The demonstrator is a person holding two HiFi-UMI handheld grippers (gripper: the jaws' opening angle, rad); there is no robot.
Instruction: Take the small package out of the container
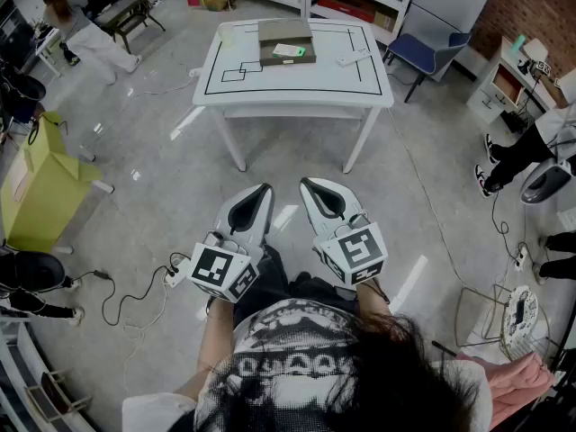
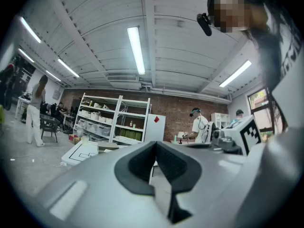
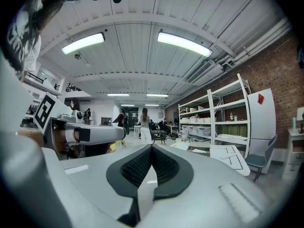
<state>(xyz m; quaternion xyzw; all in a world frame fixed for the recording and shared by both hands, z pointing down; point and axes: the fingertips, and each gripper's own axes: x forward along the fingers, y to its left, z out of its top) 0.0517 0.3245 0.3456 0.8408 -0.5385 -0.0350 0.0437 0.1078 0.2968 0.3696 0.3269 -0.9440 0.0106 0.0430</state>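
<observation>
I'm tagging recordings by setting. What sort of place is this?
Probably a lab or workshop set up for recording: a white table marked with black outlines, metal shelving along a brick wall, and cables trailing across the floor.

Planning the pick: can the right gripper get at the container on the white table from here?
Probably not yet: open floor separates the right gripper, jaws shut, from the white table bearing the container. Nothing blocks the path; stepping closer should do.
</observation>
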